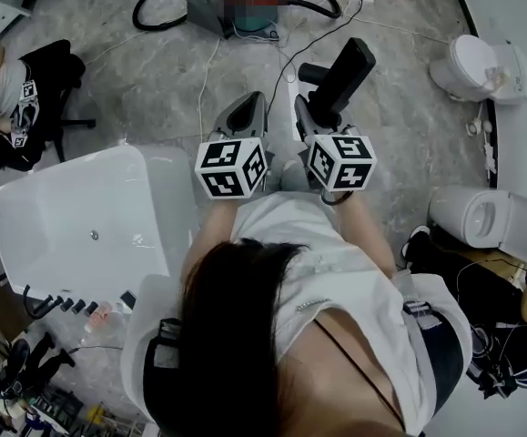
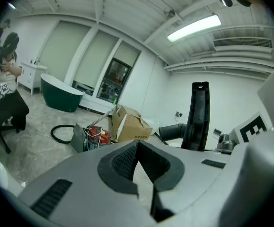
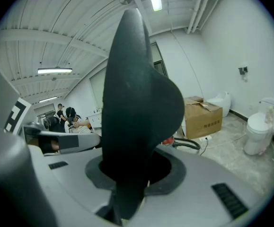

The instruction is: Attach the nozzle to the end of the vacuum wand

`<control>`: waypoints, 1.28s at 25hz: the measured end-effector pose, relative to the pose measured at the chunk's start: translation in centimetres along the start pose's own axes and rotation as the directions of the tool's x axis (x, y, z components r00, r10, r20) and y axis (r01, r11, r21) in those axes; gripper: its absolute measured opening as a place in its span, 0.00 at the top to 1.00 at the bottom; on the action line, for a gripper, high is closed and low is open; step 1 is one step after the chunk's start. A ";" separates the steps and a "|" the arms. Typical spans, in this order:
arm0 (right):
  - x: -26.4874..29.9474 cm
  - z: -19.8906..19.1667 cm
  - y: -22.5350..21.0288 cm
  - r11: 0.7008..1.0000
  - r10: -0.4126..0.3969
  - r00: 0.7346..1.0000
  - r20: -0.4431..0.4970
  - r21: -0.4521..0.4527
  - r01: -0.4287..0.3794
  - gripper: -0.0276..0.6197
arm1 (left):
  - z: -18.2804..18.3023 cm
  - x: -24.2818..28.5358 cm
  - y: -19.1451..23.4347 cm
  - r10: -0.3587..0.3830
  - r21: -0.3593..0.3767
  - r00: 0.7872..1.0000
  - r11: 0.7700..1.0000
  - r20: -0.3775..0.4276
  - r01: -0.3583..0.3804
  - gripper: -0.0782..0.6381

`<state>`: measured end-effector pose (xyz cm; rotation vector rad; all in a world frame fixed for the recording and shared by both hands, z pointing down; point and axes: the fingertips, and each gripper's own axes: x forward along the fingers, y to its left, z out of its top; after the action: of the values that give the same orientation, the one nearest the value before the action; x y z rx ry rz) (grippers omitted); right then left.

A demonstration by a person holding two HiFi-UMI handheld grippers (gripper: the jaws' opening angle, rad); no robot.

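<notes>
Bathtub point(image 1: 72, 217) far left. Left gripper point(image 1: 249, 104) next, jaws pinched together, nothing in em. Right gripper point(image 1: 307, 107) just beside it, clamped on black nozzle point(image 1: 347, 69), nozzle poking up past jaws. Vacuum point(image 1: 249, 7) on floor beyond, well apart.

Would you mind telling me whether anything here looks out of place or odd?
Nothing looks spilled or broken. One oddity: the right gripper clamps the black nozzle, while the left gripper is shut and empty, holding nothing to fit it onto.
</notes>
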<state>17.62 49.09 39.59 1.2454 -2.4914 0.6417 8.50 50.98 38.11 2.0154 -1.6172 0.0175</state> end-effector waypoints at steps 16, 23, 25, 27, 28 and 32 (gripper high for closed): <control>2.5 0.6 -0.3 1.000 -0.010 1.000 -0.014 -0.010 0.010 0.79 | 1.5 1.8 1.5 0.003 -0.005 1.000 1.000 0.006 -0.003 0.89; 4.9 2.1 -2.2 0.999 0.015 0.999 -0.030 -0.032 -0.016 0.79 | 3.0 5.3 1.9 0.024 -0.024 1.000 0.999 0.016 -0.023 0.89; 5.7 2.6 -2.9 0.999 0.024 0.999 -0.038 -0.035 -0.025 0.79 | 3.4 6.4 1.8 0.026 -0.028 1.000 0.999 0.015 -0.026 0.89; 6.5 2.9 -3.5 0.999 0.034 0.998 -0.048 -0.038 -0.036 0.79 | 3.7 7.6 1.7 0.031 -0.033 0.999 0.999 0.012 -0.030 0.89; 6.9 3.2 -3.8 0.998 0.039 0.998 -0.053 -0.039 -0.041 0.79 | 3.8 8.1 1.7 0.033 -0.036 0.999 0.999 0.011 -0.033 0.89; 8.7 4.1 -4.9 0.996 0.060 0.996 -0.070 -0.055 -0.064 0.79 | 4.7 10.4 2.1 0.048 -0.050 0.999 0.998 0.010 -0.047 0.89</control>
<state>16.23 38.45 41.12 1.1116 -2.4823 0.6122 7.94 39.38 38.52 1.9431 -1.6559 -0.0155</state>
